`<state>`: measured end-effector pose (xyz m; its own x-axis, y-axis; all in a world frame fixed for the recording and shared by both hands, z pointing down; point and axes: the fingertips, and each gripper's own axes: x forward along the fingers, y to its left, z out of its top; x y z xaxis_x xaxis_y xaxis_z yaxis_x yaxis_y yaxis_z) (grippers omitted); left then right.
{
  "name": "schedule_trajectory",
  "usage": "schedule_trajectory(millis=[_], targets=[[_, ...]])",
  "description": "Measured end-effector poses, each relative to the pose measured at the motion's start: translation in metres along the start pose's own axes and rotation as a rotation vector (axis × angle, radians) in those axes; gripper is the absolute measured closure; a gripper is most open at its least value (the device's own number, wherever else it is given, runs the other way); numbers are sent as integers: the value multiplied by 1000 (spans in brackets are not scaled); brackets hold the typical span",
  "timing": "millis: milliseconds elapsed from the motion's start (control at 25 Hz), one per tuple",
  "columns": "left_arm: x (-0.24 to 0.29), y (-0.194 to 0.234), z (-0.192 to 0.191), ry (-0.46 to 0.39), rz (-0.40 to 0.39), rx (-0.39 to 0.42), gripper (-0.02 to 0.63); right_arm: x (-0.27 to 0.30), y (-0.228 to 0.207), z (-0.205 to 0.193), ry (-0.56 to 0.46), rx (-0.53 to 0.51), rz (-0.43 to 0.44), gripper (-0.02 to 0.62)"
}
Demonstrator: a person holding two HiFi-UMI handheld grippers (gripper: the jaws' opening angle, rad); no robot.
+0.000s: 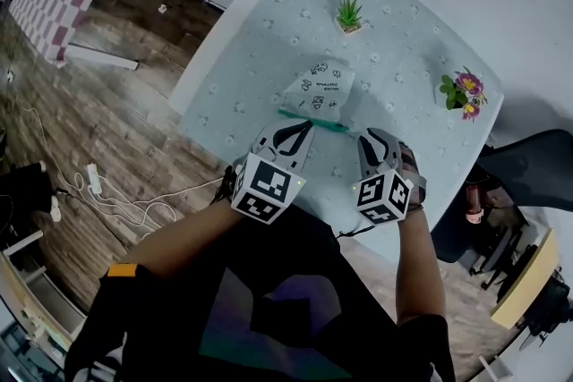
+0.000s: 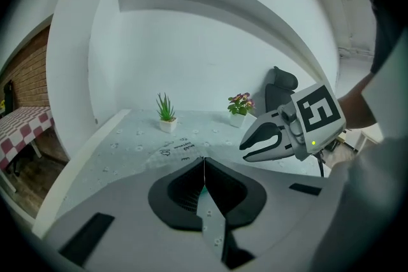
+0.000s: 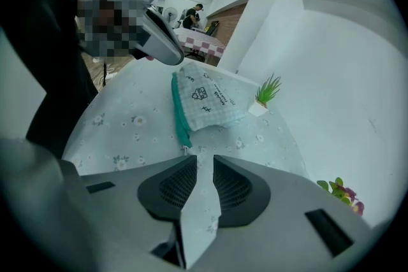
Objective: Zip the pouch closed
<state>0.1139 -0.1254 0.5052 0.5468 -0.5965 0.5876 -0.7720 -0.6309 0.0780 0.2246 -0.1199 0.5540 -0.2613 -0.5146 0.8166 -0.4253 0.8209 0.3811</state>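
So the pouch [image 1: 320, 85] is lying flat around the middle of the flowery tablecloth [image 1: 269, 40]. It's checked fabric with little doodles, and its teal zip edge [image 1: 313, 119] is on the near side. The left gripper [image 1: 309, 126] is clamped fully shut on nothing, tips right over that zip edge, can't tell if they touch. The right gripper [image 1: 369, 139] sits just right of the zip's end, jaws only a crack apart with just tablecloth showing between them. There's a spiky plant [image 1: 349, 13] on the far side and a flower pot [image 1: 463, 91] off to the right
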Motion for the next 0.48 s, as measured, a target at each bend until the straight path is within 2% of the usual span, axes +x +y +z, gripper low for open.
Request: schedule_trajectory(millis=[480], targets=[[6, 1, -16, 56, -3, 4, 595, 30, 13, -1, 27, -221, 60, 512]])
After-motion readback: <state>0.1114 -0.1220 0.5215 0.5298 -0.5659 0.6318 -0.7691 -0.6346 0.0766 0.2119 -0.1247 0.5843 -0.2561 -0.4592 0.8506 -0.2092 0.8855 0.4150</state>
